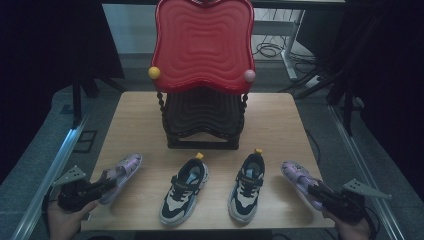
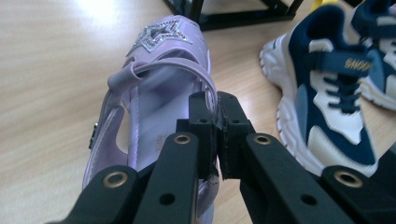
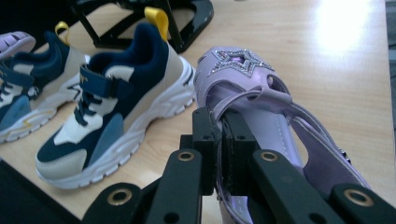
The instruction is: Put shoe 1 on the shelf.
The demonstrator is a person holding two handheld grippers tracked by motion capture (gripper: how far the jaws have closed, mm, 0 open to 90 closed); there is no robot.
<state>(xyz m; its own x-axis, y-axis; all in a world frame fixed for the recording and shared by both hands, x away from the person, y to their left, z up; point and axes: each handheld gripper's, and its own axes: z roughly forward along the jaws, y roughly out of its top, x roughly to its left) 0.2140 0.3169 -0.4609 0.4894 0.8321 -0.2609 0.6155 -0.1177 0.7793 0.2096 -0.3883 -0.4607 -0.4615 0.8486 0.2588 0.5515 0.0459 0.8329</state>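
Two purple sandals, one in each gripper, sneakers parked in between

Biggest thing here is the red rack [image 1: 202,45] on its black stand at the back middle of the table [image 1: 135,112], then the pair of navy and white sneakers [image 1: 184,191] side by side near the front edge, right between the two sandals, so nothing blocks either grip. The left sandal [image 2: 154,93] sits at the front left corner and the left gripper [image 2: 218,135] has its jaws pinched together on the sandal's side wall by the strap, hand low at the table's edge, pointing in toward the middle. Same deal at the front right corner: the right gripper [image 3: 220,149] is clamped on the right sandal [image 3: 261,98] near its strap, also angled inward.
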